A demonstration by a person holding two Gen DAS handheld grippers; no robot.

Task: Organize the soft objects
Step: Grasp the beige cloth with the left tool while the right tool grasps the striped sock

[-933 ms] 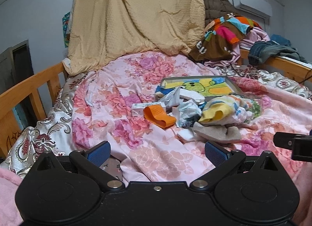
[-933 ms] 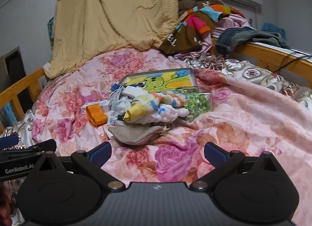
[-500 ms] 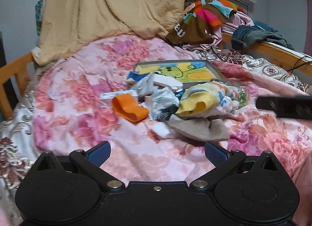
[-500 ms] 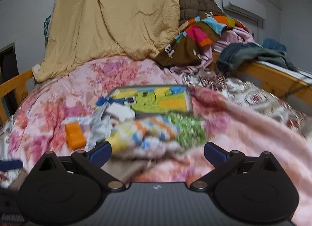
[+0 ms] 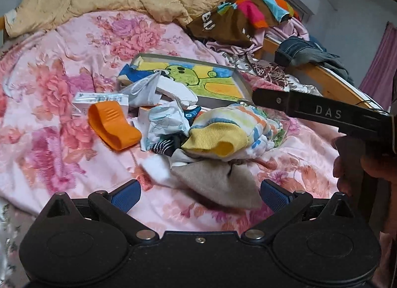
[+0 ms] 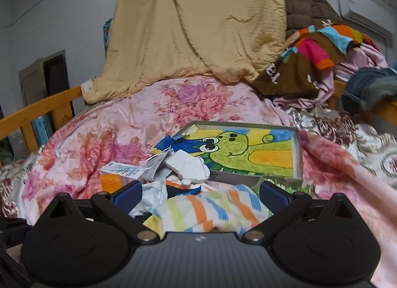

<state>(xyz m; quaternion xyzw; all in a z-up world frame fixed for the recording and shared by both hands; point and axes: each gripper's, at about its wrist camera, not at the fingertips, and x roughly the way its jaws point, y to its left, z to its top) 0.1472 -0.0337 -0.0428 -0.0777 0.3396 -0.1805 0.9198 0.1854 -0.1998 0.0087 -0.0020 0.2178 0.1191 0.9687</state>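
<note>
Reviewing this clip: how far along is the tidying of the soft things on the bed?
Nothing looks sorted yet: the striped sock, beige cloth and crumpled white pieces lie in one heap beside the orange clip, in front of the cartoon box. In hand: nothing; both tongs are open, the right tongs nearest the striped sock, the left tongs by the beige cloth. The whole heap remains.

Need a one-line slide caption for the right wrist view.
Open right gripper poised above the striped sock, cartoon box behind on the floral quilt.
</note>
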